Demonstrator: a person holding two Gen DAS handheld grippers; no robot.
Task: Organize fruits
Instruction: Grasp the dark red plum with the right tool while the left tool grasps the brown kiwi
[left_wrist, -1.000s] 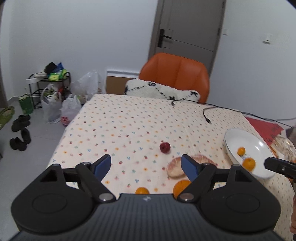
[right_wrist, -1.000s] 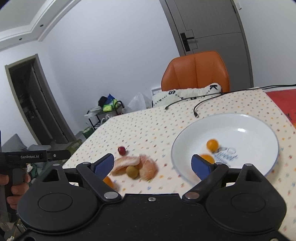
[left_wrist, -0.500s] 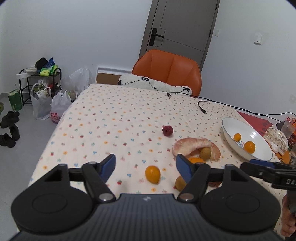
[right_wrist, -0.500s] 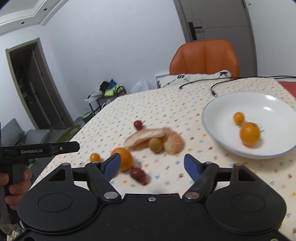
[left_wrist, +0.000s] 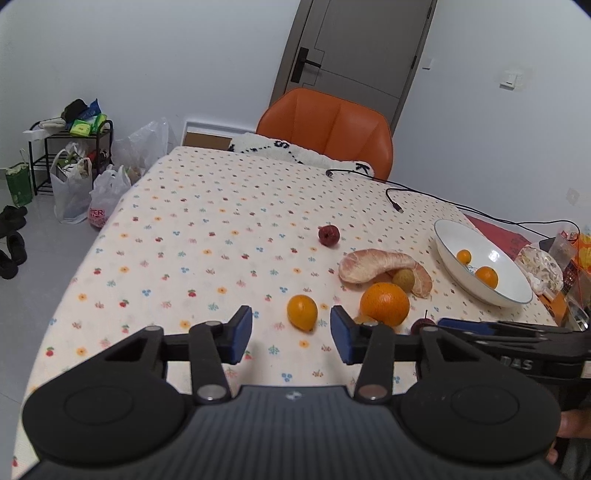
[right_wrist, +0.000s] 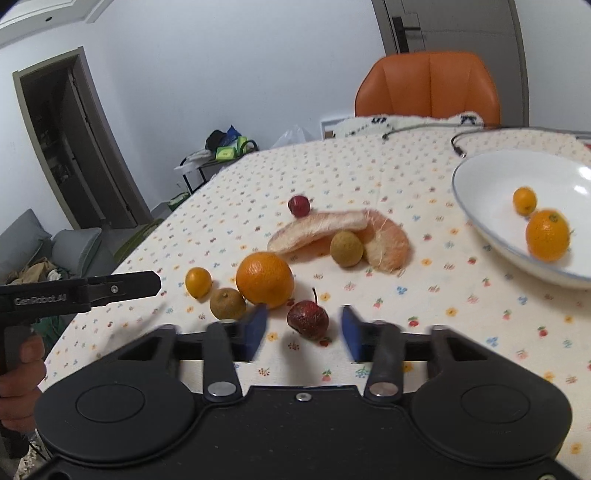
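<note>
A: Two fruits sit in the white bowl (right_wrist: 480, 192) at the table's right side: a small kumquat (right_wrist: 524, 200) and a bigger orange fruit (right_wrist: 547, 235) just beside it.

B: And the rest?

A: Loose on the flowered tablecloth (left_wrist: 207, 229). A large orange (right_wrist: 264, 279) lies near two peeled pomelo segments (right_wrist: 317, 230), with a brown longan (right_wrist: 346, 248) tucked between the segments. A second longan (right_wrist: 227, 304) touches the orange's left side. A small yellow-orange fruit (left_wrist: 302, 312) lies apart to the left.

B: Left gripper?

A: The left gripper (left_wrist: 291, 334) has its fingers wide apart, holding nothing; the small yellow-orange fruit lies just ahead of the gap.

B: Right one?

A: The right gripper (right_wrist: 303, 332) is spread too, nothing clamped. A dark red stemmed fruit (right_wrist: 307, 319) rests on the cloth between its blue pads (right_wrist: 255, 328), touching neither. Another red fruit (right_wrist: 299, 205) sits behind the pomelo.
</note>
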